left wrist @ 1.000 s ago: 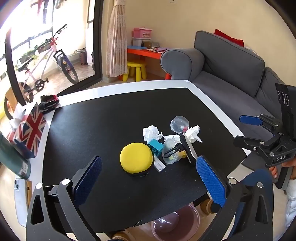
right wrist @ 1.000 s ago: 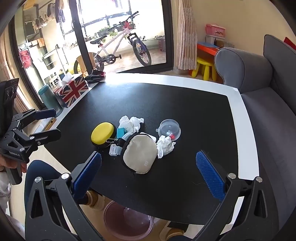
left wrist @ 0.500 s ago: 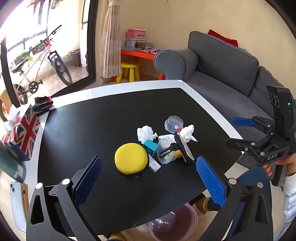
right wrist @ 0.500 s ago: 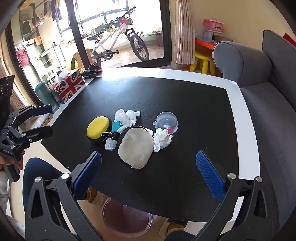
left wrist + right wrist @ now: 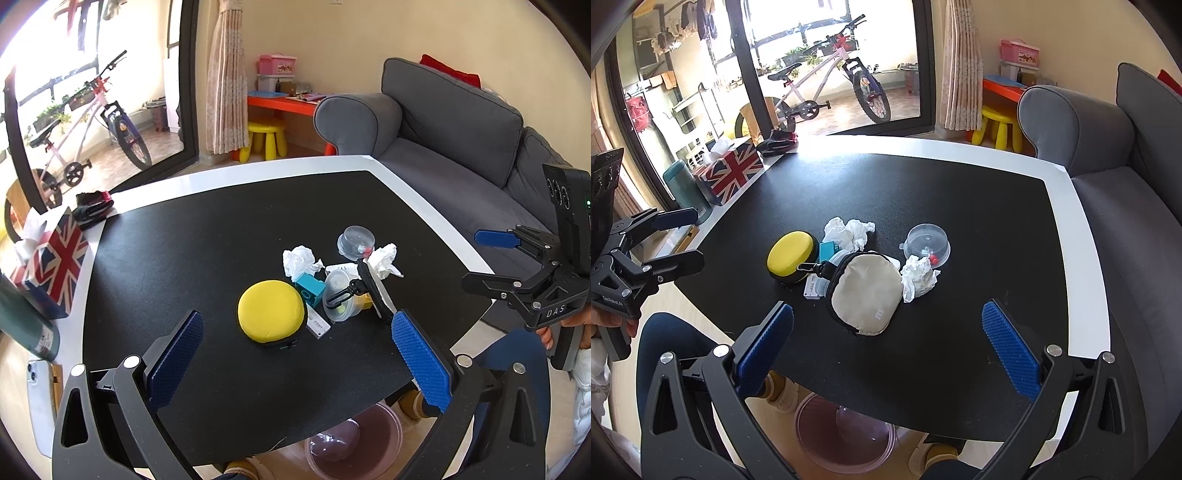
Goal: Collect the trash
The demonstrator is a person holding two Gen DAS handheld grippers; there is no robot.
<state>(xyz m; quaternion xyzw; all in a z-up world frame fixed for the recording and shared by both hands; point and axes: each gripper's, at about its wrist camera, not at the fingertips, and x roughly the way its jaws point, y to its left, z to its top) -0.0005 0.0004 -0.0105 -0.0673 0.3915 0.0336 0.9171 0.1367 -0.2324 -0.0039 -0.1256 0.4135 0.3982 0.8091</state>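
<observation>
Both the left gripper (image 5: 295, 354) and right gripper (image 5: 886, 347), jaws wide and empty, have drawn slightly back from the crumpled tissues (image 5: 849, 230) amid table clutter, probably framing a first pick.

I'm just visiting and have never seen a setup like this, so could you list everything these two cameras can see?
crumpled tissue: two, white, mid-table in the clutter.
clear lidded cup: one, transparent, beside the right-hand tissue.
yellow round case: one, left of the clutter.
beige zip pouch: one, nearest the table's front edge.
teal block: one, beside the yellow case.
Union Jack tissue box: one, table's left edge.
pink bin: one, on the floor under the table.
sofa: one, grey, to the right.
bicycle: one, white, outside the glass door.
left gripper: blue fingers, open.
right gripper: blue fingers, open.
</observation>
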